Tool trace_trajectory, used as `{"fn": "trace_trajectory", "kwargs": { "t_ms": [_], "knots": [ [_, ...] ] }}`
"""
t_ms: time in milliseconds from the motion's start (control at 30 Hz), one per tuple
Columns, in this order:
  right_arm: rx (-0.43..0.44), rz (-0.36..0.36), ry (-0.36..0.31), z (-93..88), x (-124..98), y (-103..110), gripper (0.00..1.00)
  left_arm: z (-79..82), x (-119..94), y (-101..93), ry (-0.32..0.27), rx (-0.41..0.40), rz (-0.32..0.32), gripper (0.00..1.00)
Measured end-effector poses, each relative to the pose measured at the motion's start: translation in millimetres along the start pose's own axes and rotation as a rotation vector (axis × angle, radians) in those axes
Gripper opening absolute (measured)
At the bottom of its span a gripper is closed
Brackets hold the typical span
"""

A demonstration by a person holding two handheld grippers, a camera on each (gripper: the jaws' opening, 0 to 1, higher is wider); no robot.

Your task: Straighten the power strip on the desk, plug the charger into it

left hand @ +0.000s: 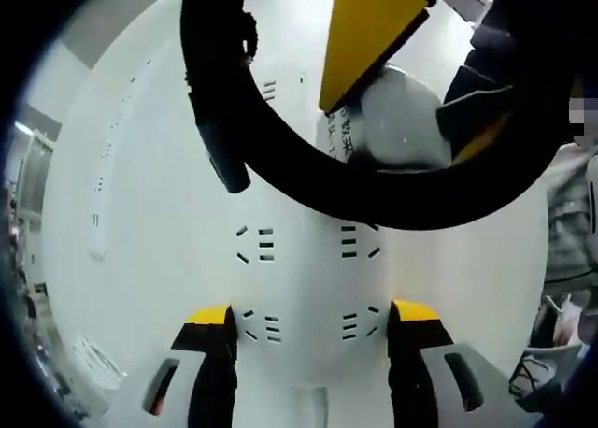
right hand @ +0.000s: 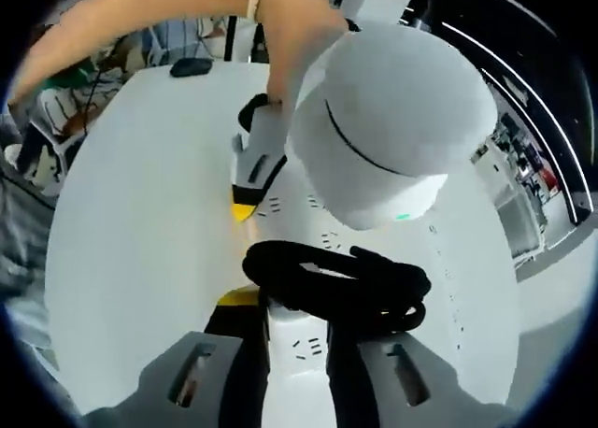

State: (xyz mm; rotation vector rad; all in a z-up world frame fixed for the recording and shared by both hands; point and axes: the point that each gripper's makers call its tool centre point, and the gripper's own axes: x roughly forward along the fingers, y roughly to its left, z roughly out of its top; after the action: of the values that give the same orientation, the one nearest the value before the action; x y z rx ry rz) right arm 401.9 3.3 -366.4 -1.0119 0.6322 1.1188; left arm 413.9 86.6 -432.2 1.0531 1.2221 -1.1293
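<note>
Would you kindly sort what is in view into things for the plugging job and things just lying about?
For the job:
- power strip
- black cable
- left tool
- right tool

Lying about:
- second strip
- dark object at the desk's far edge

A: Power strip, surface? 
B: Smooth white plastic, matt; desk likewise smooth, white, faint sheen. 
A: Cable? 
B: Black, rubbery, matt sheath. 
A: Jaw tips? 
B: Matt yellow and black plastic. Charger: smooth white plastic, satin.
</note>
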Motion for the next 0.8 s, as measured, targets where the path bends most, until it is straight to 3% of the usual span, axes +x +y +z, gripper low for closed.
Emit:
{"fn": "trace_trajectory", "kwargs": {
  "t_ms": [233, 400, 467, 533, 567, 800],
  "knots": [
    [-0.007, 0.027, 0.100, -1.6, 6, -6, 0.19, -1.2, 0, 4.1, -0.032, 0.007, -0.003, 0.64],
    [0.016, 0.029, 0.113, -3.9, 9, -10, 0.19, -1.1, 0, 8.5, -0.030, 0.009, -0.004, 0.64],
    [-0.039, -0.004, 0.165, -5.6, 10, -10, 0.19, -1.1, 0, 8.3, -0.030, 0.010, -0.003, 0.64],
    [-0.027, -0.050, 0.245, -13.7, 15, -12, 0.19, 0.0, 0, 11.4, -0.037, 0.010, -0.004, 0.64],
    [-0.058, -0.002, 0.254, -15.4, 15, -8, 0.19, 0.3, 0, 12.6, -0.040, 0.009, -0.004, 0.64],
    [-0.047, -0.050, 0.204, -11.2, 10, -8, 0.20, 1.8, -3, 18.8, -0.028, 0.004, -0.005, 0.65]
  ]
}}
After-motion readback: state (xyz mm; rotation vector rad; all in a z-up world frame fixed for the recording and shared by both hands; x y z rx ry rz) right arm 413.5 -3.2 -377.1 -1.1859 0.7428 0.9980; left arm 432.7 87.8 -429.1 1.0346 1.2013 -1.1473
